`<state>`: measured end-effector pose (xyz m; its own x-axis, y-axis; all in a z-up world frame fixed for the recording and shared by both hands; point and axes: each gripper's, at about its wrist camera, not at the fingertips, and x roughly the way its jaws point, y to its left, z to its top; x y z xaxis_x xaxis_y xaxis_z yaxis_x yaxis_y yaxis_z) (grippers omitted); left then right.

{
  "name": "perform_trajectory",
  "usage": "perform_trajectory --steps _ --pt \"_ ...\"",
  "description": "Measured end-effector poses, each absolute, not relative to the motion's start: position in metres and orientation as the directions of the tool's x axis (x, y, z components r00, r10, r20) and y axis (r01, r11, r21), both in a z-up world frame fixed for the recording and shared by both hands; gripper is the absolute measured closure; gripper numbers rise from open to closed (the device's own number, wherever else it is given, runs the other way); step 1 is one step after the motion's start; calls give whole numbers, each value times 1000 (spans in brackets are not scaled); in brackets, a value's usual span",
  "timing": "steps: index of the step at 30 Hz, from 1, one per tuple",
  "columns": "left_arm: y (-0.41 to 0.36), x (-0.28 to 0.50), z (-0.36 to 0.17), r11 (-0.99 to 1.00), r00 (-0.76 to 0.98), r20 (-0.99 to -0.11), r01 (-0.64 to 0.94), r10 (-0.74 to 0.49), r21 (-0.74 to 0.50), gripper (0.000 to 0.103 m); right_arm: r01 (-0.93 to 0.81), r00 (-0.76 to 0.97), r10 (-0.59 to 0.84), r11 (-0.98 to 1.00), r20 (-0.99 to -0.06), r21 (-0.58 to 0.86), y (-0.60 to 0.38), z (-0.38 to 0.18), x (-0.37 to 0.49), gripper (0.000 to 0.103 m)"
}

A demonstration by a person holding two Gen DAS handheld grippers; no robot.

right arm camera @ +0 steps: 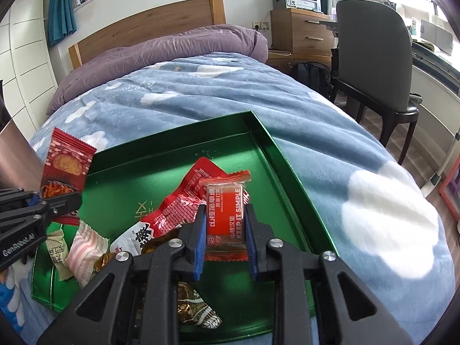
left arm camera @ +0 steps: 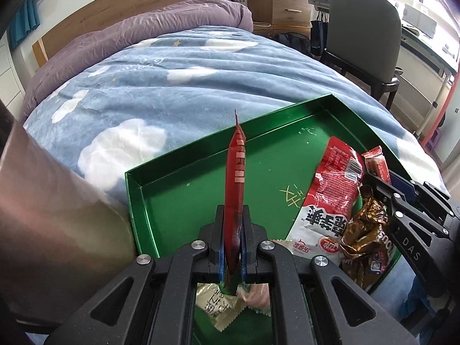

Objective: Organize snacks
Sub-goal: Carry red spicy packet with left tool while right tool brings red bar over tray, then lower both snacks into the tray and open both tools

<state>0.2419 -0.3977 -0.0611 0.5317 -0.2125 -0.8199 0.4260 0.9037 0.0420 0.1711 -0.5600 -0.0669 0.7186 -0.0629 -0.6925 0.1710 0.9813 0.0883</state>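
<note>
Bedroom scene, with a bed under a blue cloud-print blanket [left arm camera: 172,86] filling most of both views, a purple duvet [right arm camera: 161,51] bunched at the wooden headboard [right arm camera: 149,26] in the upper middle, plus a grey chair [right arm camera: 373,54] and a wooden drawer unit [right arm camera: 299,31] with a printer [right arm camera: 299,0] on top at upper right.

Sitting on the blanket is a shallow green tray [left arm camera: 178,201], taking up the lower centre of both frames. Its left half is mostly bare green.

Left gripper [left arm camera: 232,247] is pinched tight on a red snack packet [left arm camera: 235,184], which looks edge-on in the left view, standing upright above the tray. In the right view the same packet shows its printed face at the left edge of frame [right arm camera: 67,166].

Right gripper [right arm camera: 225,230] has its blue pads pressed against both sides of a small red hawthorn snack pack [right arm camera: 225,210] reading "KEEP IT SIMPLE", held over the tray's right side.

Lying in the tray: a bigger red and white snack bag [left arm camera: 330,195] toward the right, with a crinkled brown-gold wrapper [left arm camera: 365,235] touching its lower right edge. At the near left corner in the right view there's a pink striped candy [right arm camera: 83,253] just beside a beige wrapped candy [right arm camera: 57,250].
</note>
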Motion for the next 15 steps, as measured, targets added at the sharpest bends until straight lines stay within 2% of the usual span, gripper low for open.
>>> perform_trajectory --steps 15 --pt "-402 249 -82 920 514 -835 391 -196 24 96 128 717 -15 986 -697 110 -556 -74 188 88"
